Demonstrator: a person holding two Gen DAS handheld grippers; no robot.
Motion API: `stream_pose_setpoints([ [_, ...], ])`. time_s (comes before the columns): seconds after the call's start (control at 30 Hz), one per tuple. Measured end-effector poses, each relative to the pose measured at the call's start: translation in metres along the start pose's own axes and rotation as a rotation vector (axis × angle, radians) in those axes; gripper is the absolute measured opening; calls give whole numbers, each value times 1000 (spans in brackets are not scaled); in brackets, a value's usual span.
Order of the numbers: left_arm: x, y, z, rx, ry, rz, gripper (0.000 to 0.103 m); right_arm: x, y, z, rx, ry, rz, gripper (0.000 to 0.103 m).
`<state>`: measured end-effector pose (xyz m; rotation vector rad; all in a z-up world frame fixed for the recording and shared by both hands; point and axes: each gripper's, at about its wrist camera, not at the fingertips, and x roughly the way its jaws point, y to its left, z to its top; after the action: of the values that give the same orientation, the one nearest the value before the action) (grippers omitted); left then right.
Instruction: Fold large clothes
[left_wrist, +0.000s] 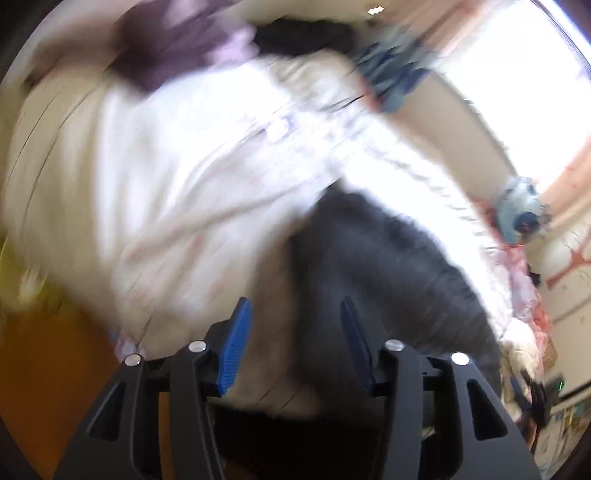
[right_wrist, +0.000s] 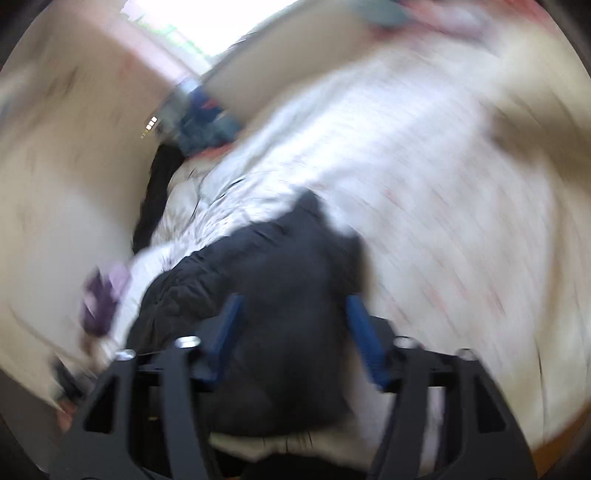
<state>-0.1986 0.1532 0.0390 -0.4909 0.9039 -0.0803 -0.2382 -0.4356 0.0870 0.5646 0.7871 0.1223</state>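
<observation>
A dark grey padded garment (left_wrist: 388, 258) lies bunched on a bed with a white patterned cover (left_wrist: 177, 166). Both views are motion-blurred. My left gripper (left_wrist: 295, 314) is open, hovering above the garment's left edge with nothing between its blue pads (left_wrist: 236, 343). In the right wrist view the same dark garment (right_wrist: 277, 280) lies under and ahead of my right gripper (right_wrist: 293, 314), which is open with its blue pads (right_wrist: 364, 339) spread over the cloth. The bed cover (right_wrist: 424, 177) stretches to the right.
A dark purple garment (left_wrist: 166, 48) and a black one (left_wrist: 303, 37) lie at the bed's far end, with blue clothes (left_wrist: 391, 74) by the wall. A bright window (left_wrist: 517, 85) is at right. Orange floor (left_wrist: 48, 387) shows at lower left.
</observation>
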Motion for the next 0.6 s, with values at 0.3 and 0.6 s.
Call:
stream_pose_setpoints([
  [0.3, 158, -133, 64, 189, 30, -101, 69, 219, 60, 50, -324, 211, -194, 80],
  [0.6, 200, -92, 50, 192, 182, -46, 69, 176, 17, 46, -178, 284, -87, 85],
])
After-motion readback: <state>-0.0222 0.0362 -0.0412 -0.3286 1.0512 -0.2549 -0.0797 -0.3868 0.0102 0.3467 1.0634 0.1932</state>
